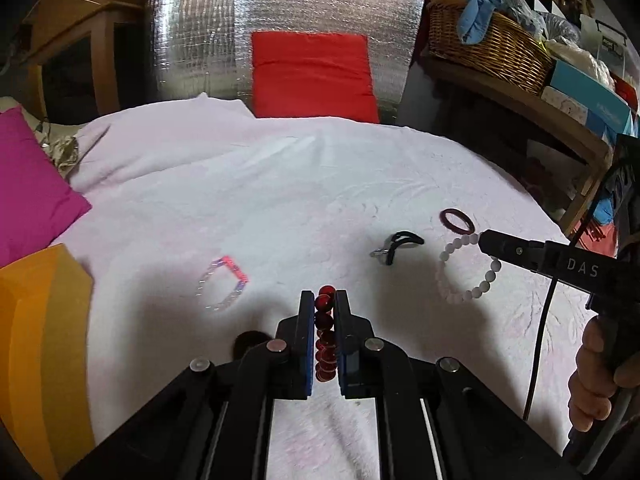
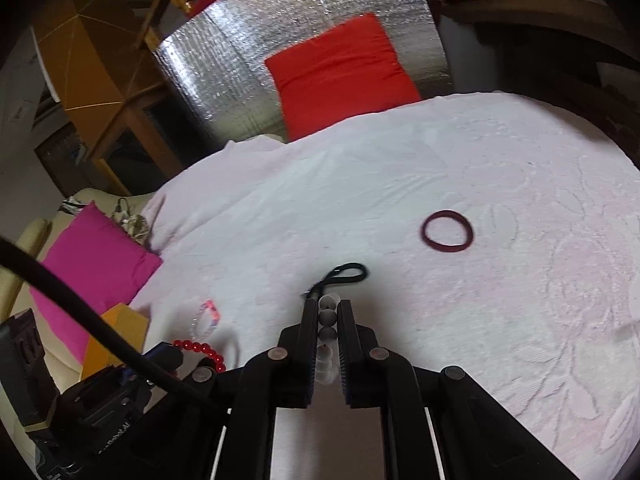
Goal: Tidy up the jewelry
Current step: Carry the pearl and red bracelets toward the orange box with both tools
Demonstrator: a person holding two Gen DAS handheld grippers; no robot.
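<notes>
Two bead bracelets (image 1: 325, 332) between fingers (image 1: 307, 344).

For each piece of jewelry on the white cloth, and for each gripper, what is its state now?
Left gripper: shut on the red bead bracelet.
Red bead bracelet: held between the left jaws.
Right gripper: shut on the white bead bracelet.
White bead bracelet: held at one end, loop hanging.
Dark maroon ring bangle: lying flat, untouched.
Black cord loop: lying loose.
Clear and pink bracelet: lying flat, untouched.
</notes>
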